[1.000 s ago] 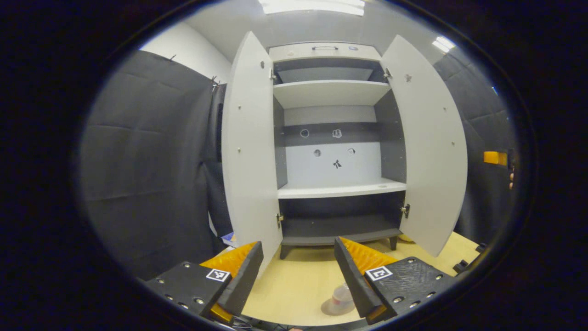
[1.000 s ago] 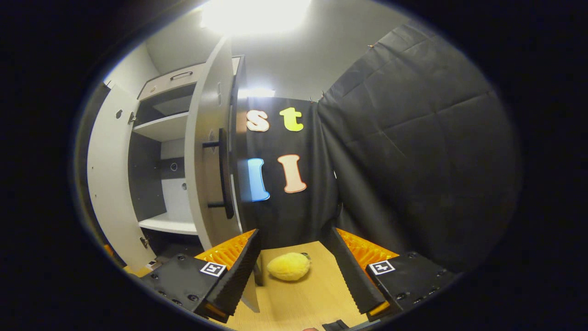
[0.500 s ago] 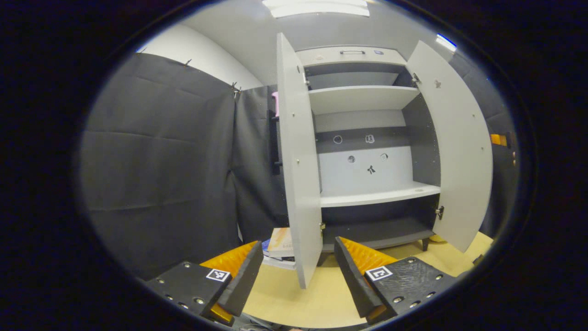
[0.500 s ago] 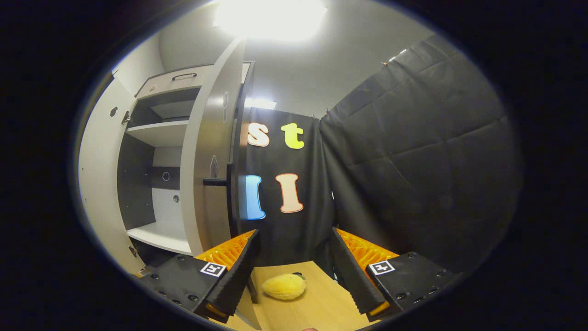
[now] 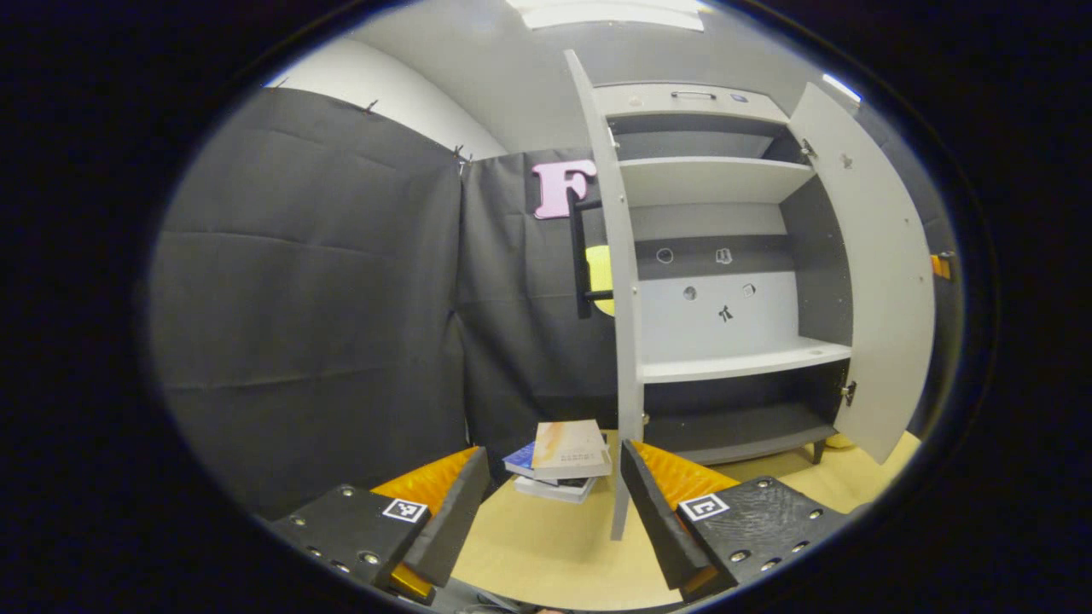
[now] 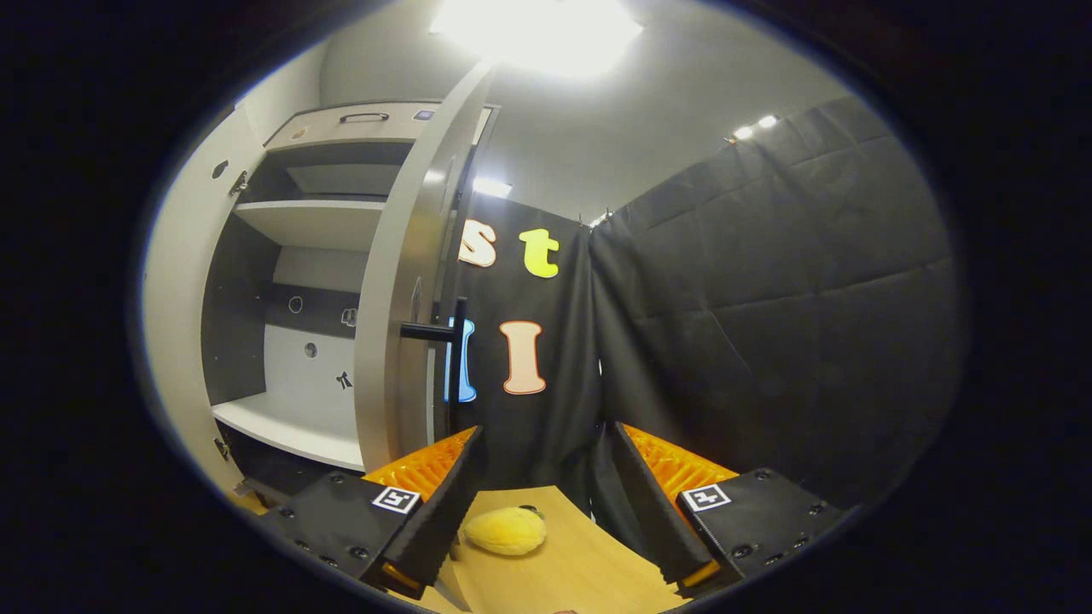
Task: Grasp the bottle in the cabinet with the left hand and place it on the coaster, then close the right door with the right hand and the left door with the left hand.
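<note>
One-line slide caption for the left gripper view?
Open left gripper faces the edge of the grey cabinet's left door, stacked books on the wooden tabletop.

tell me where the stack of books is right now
In the left gripper view, the stack of books lies on the wooden table, just left of the left door's bottom edge.

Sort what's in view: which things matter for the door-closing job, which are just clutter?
Job:
left door, open, edge-on
right door, open
cabinet, shelves bare
left gripper, open, holding nothing
right gripper, open, holding nothing

Lying about:
stack of books on the table beside the cabinet
yellow plush thing on the table
</note>
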Demonstrator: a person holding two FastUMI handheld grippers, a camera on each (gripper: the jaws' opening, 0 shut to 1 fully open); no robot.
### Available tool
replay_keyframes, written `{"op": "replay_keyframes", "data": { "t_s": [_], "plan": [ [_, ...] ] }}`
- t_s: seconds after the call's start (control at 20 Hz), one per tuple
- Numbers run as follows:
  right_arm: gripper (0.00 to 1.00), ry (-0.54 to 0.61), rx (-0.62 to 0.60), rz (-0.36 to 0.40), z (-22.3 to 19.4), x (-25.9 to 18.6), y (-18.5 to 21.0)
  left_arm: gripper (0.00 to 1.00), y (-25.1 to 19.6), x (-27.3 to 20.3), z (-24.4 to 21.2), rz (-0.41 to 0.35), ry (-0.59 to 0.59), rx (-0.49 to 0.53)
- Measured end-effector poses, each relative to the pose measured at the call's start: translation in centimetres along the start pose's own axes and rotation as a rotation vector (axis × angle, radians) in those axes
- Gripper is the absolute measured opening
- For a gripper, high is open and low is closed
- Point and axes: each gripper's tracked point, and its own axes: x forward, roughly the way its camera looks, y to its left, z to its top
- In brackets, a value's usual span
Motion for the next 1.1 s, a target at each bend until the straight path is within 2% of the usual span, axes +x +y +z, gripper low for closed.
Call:
{"op": "replay_keyframes", "data": {
  "t_s": [0.05,0.15,0.2,0.25,0.35,0.4,0.6,0.85,0.9,0.95,1.05,1.1],
  "plan": [
    [0.96,0.002,0.007,-0.003,0.0,-0.1,0.3,0.97,0.2,0.2,-0.1,-0.002,-0.001,-0.002],
    [0.92,0.005,0.016,0.0,0.1,-0.4,1.0,0.97,0.5,0.7,-0.3,-0.012,0.0,-0.006],
    [0.95,0.004,0.019,0.006,0.1,-0.7,1.4,0.97,0.6,0.9,-0.4,-0.017,0.002,-0.005],
    [0.92,0.001,0.019,0.012,0.2,-0.9,2.0,0.97,0.6,1.1,-0.5,-0.022,0.004,-0.004],
    [0.92,-0.002,0.022,0.029,0.3,-1.5,3.1,0.98,0.7,1.4,-0.5,-0.035,0.003,-0.006],
    [0.95,-0.002,0.026,0.038,0.3,-1.7,3.5,0.98,0.6,1.6,-0.5,-0.041,0.003,-0.009],
    [0.95,-0.004,0.024,0.071,0.5,-2.4,5.6,0.98,1.1,1.8,-0.8,-0.054,0.004,-0.021],
    [0.95,-0.008,0.027,0.121,0.7,-2.9,8.4,0.98,2.1,1.7,-1.2,-0.051,0.009,-0.027],
    [0.92,-0.008,0.029,0.127,0.7,-3.0,8.7,0.97,2.4,1.5,-1.3,-0.049,0.01,-0.029],
    [0.96,-0.007,0.029,0.134,0.7,-3.0,9.2,0.97,2.7,1.5,-1.3,-0.047,0.011,-0.03],
    [0.95,-0.009,0.031,0.155,0.7,-3.1,10.3,0.97,3.4,1.2,-1.5,-0.039,0.009,-0.028],
    [0.92,-0.009,0.034,0.17,0.7,-3.1,11.0,0.97,3.9,0.9,-1.5,-0.032,0.008,-0.027]
  ]
}}
